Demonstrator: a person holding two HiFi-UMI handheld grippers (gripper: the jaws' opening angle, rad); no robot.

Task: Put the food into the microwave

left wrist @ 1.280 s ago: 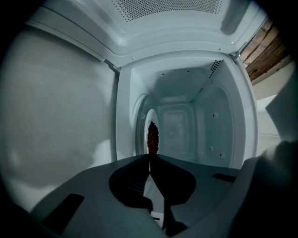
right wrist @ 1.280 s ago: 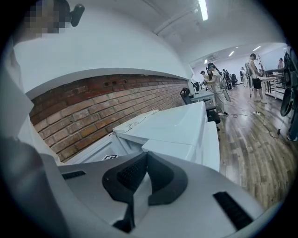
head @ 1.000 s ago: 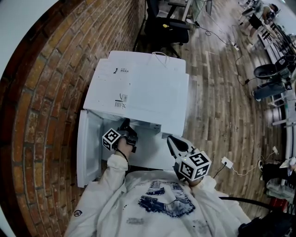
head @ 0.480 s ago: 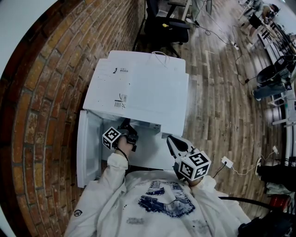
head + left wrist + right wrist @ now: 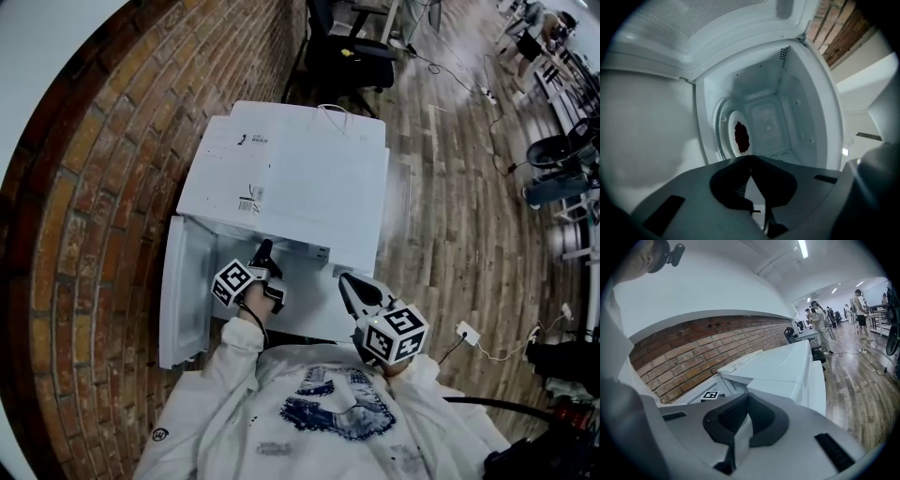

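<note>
Lingering at the open mouth of the microwave (image 5: 300, 178), the left gripper (image 5: 264, 251) is barely shifting from a second ago, its jaws pressed together on nothing. Inside the cavity the dark red food (image 5: 741, 136) is sitting on its white plate (image 5: 736, 116), well clear of the gripper, so the placing is looking done. The right gripper (image 5: 343, 279) is waiting near the person's chest, likewise clenched and empty. The door (image 5: 183, 291) is standing wide open at the left, probably the next thing needing attention.
</note>
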